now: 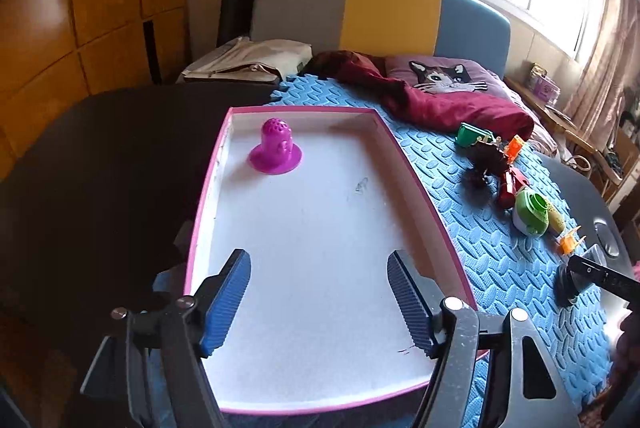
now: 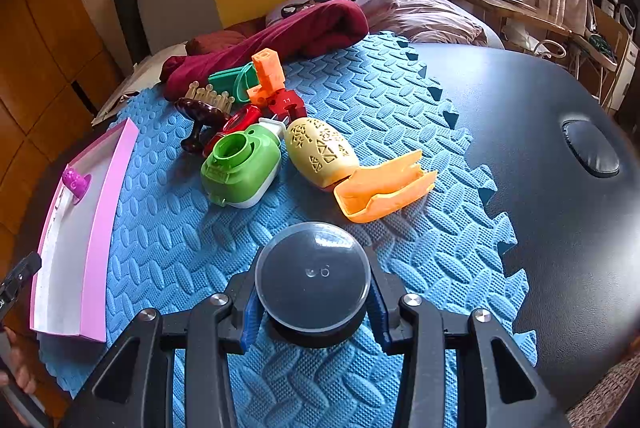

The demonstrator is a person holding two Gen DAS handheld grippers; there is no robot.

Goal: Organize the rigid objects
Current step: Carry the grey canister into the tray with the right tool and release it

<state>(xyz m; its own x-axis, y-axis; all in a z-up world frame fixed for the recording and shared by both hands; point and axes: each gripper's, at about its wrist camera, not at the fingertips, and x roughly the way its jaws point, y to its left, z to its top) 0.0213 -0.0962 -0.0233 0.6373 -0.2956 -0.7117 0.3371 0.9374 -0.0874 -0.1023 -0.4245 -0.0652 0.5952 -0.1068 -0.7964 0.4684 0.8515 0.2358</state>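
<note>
Black puck (image 2: 313, 282) (clear-lidded) clamped between jaws.

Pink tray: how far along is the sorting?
Done: one piece, the purple toy, stands in the pink tray. In hand: the right tool grips a black round container with a clear lid; the left tool hangs open above the tray. Left: the toy pile on the blue mat.

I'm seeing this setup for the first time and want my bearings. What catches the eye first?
A pink-rimmed tray lies on the blue foam mat, holding only a magenta perforated dome near its far left corner. To the tray's right, a heap of colourful plastic toys crowds the mat. The right gripper clamps a black round container with a clear lid.
</note>
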